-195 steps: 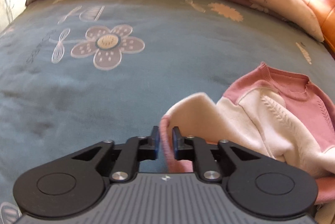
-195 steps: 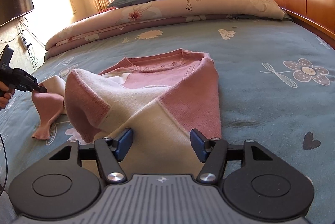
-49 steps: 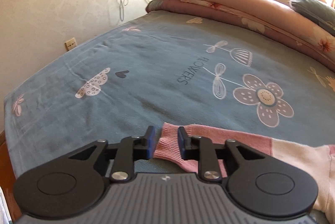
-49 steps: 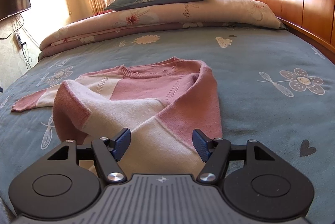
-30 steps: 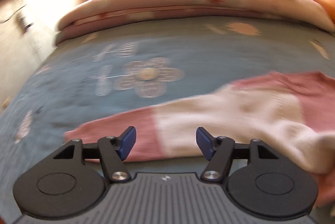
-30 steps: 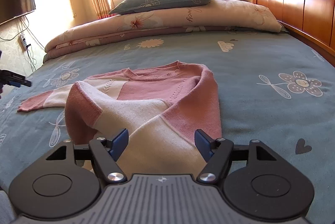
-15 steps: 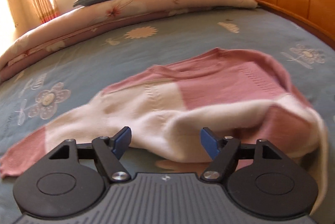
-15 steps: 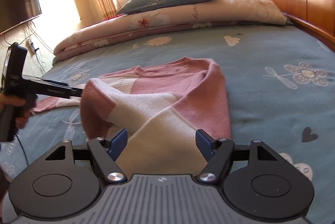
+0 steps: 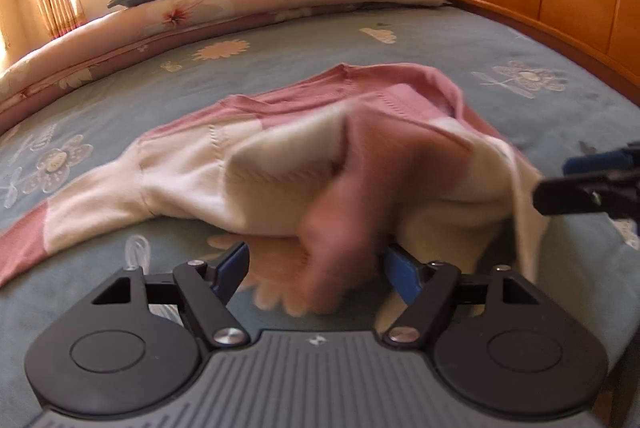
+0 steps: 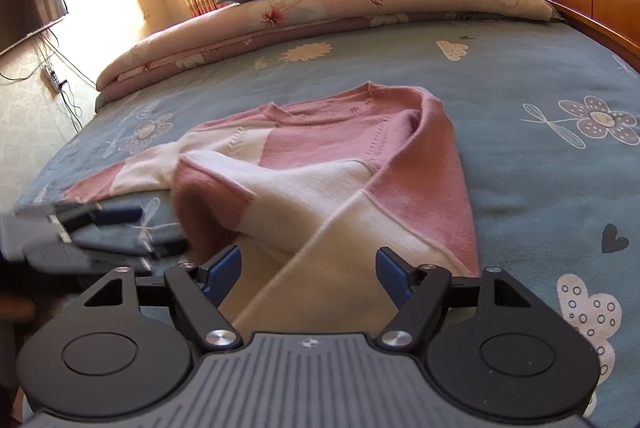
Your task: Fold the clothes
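Sweater (image 10: 320, 163), knitted, pink and cream; lies rumpled mid-bed (image 10: 520, 75), one sleeve stretched flat to the left, the other flopped across the body. Likely light, soft, limp; stretches, sags, does not slip. Best taken at hem corners or cuffs. Left hand-held gripper (image 9: 316, 268) and right hand-held gripper (image 10: 308, 268): jaws apart, just widened, gripping nothing.

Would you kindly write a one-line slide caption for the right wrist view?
Open right gripper poised over the hem of a pink-and-cream sweater on a blue floral bedspread.
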Available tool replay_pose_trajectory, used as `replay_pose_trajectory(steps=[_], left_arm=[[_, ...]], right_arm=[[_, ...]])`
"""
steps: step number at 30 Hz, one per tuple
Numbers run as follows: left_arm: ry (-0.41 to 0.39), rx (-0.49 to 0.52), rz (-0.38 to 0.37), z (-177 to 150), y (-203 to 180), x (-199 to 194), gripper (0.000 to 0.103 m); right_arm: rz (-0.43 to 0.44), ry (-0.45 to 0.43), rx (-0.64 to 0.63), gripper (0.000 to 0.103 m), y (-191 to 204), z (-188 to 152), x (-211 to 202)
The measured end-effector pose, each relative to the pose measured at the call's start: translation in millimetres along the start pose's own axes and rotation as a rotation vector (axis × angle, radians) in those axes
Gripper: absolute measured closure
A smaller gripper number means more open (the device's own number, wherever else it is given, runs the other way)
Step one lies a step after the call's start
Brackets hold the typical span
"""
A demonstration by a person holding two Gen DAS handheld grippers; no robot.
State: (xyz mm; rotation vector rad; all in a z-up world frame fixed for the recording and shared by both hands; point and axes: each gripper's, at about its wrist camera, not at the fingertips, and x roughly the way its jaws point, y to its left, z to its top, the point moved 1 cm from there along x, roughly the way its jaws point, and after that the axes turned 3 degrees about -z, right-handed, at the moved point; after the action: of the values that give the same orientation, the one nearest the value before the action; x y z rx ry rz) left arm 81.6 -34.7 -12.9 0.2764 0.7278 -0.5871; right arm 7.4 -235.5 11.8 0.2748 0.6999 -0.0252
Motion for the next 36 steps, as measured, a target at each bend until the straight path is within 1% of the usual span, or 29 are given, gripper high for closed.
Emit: replay_pose_trajectory(steps=[2,6,9,16,19,20,27,30,32,33,36], left_arm=[[0.014,-0.012,-0.048,-6.3,-4.9,0.1,0.027],[0.059,0.042,-0.070,-13.8,-19.9,10.5,0.027],[0.085,0.063,-0.098,-16.5,-30.3,17.8,0.027],[0.089,0.119,-0.200,-18.5,-64.4,19.2,0.027],[0.082,0.141,-0.239,-15.4,-77.9,21.6,0.022],[0.079,0.148,-0.247,-14.6,-82.1,22.8,0.022],[0.053,0.156,-0.315,-4.4,-109.0,24.2,0.022],[0.045,0.166,-0.391,-0.8,-120.9,20.1,0.021],[0.060,0.174,-0.454,-1.9,-125.9,19.9,0.020],[0.067,0.172,-0.474,-2.9,-127.0,20.1,0.020],[0.086,0.150,-0.495,-7.0,-124.9,21.4,0.020]], right_arm=[[-0.003,-0.004,-0.005,0.023,0.3,-2.7,-5.5],[-0.011,-0.004,0.016,0.023,-5.4,-6.7,-10.3],[-0.017,-0.005,0.033,0.023,-9.7,-9.4,-12.0],[-0.049,-0.013,0.042,0.020,-24.5,-14.4,-16.3],[-0.052,-0.015,0.066,0.020,-36.2,-16.0,-18.3],[-0.057,-0.016,0.071,0.020,-39.9,-16.8,-19.7],[-0.106,-0.030,0.118,0.020,-67.7,-22.4,-32.2],[-0.124,-0.037,0.141,0.020,-78.9,-23.9,-36.3],[-0.130,-0.041,0.151,0.020,-84.3,-24.1,-37.6],[-0.126,-0.041,0.153,0.020,-84.9,-24.2,-37.7],[-0.112,-0.040,0.154,0.020,-85.0,-24.7,-37.7]])
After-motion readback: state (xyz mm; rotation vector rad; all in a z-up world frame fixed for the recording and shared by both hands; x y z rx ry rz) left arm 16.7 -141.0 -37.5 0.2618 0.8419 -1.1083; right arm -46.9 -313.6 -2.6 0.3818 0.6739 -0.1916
